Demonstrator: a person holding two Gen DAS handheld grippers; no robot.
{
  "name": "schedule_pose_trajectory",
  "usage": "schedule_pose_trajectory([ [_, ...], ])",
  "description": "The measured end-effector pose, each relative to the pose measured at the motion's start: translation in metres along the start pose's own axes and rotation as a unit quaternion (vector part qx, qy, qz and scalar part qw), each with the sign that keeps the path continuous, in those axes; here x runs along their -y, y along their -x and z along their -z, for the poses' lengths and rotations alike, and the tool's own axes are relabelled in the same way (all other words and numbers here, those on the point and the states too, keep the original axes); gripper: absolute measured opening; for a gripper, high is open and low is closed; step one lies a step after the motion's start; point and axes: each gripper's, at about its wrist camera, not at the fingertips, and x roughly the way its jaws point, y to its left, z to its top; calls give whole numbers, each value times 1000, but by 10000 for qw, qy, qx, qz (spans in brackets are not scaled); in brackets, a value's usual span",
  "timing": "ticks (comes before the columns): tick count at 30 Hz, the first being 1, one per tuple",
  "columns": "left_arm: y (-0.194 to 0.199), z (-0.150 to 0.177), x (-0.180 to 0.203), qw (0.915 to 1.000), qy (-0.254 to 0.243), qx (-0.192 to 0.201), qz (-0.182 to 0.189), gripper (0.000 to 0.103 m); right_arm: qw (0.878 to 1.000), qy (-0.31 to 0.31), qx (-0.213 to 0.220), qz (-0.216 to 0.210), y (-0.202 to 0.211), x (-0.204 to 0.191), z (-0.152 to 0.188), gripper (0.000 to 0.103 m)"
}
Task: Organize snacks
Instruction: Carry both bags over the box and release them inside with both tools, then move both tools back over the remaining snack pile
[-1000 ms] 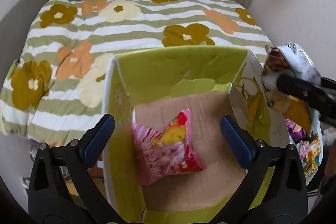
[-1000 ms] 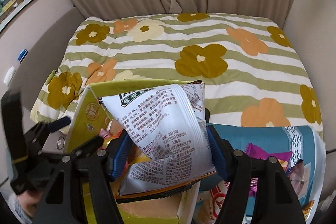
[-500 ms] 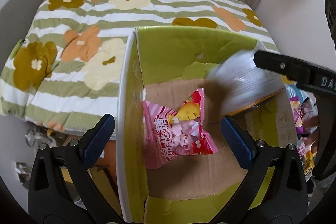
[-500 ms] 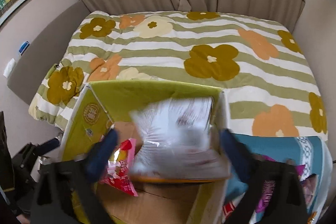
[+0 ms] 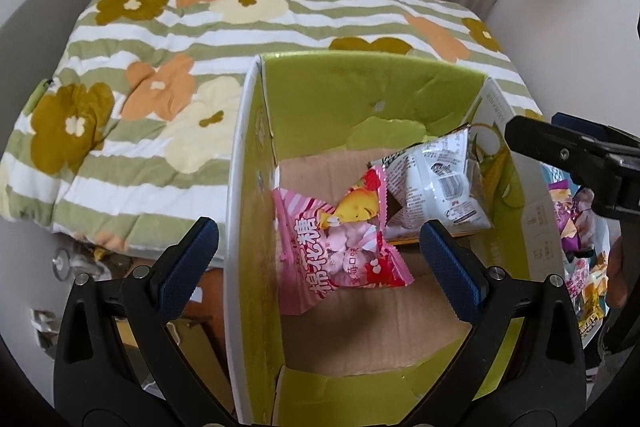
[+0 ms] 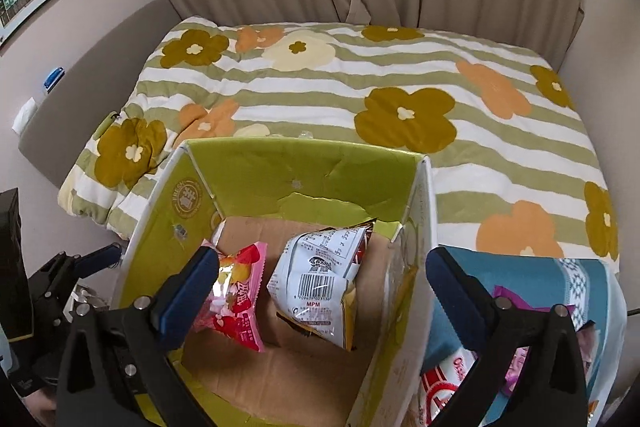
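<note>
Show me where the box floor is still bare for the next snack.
Bare cardboard lies in the green box near corner, below the pink candy bag and white chip bag. Its far half is crowded by both.

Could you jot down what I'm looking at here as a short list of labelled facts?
container: green-lined cardboard box, open at the top
inside, left: pink marshmallow packet
inside, right: white crinkly snack bag, beside the pink one
right tongs: open, empty, above the box
left tongs: open, empty, over the box
beside box: teal bag with more snacks
background: flowered striped quilt
</note>
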Motion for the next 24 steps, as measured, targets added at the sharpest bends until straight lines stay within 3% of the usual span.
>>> schedule_pose_trajectory([
  [13, 79, 17, 36, 9980, -138, 555, -275, 100, 9984, 128, 540, 62, 78, 4, 24, 103],
  [20, 130, 45, 93, 9944, -148, 950, -439, 100, 9952, 110, 968, -6, 143, 35, 57, 103],
  [24, 155, 69, 136, 9928, -113, 1145, -345, 100, 9936, 105, 1126, 41, 182, 69, 84, 103],
])
